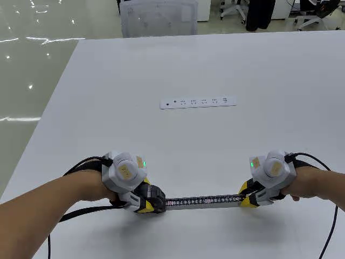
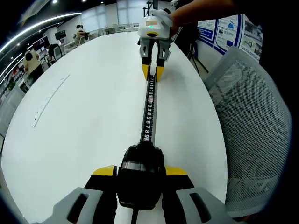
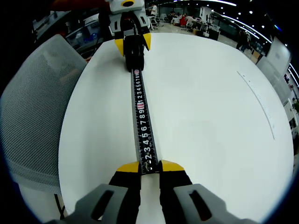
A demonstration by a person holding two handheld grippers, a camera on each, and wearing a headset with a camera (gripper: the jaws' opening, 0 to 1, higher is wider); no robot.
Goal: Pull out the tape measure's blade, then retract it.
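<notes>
While the left gripper (image 1: 146, 203) clamps the black tape measure case (image 2: 141, 172) tight between its yellow-tipped jaws, the right gripper (image 3: 149, 167) pinches the free end of the blade (image 1: 202, 201), jaws nearly closed on it. That blade runs out straight between the two, numbers up, near the front edge of the white table (image 1: 215, 65). Farther back lies a white power strip (image 1: 198, 102).

Bottom centre, our left gripper (image 2: 140, 171) clamps the black tape measure (image 2: 141, 179); its blade (image 2: 148, 112) runs up-frame to the right gripper (image 2: 153, 73).
</notes>
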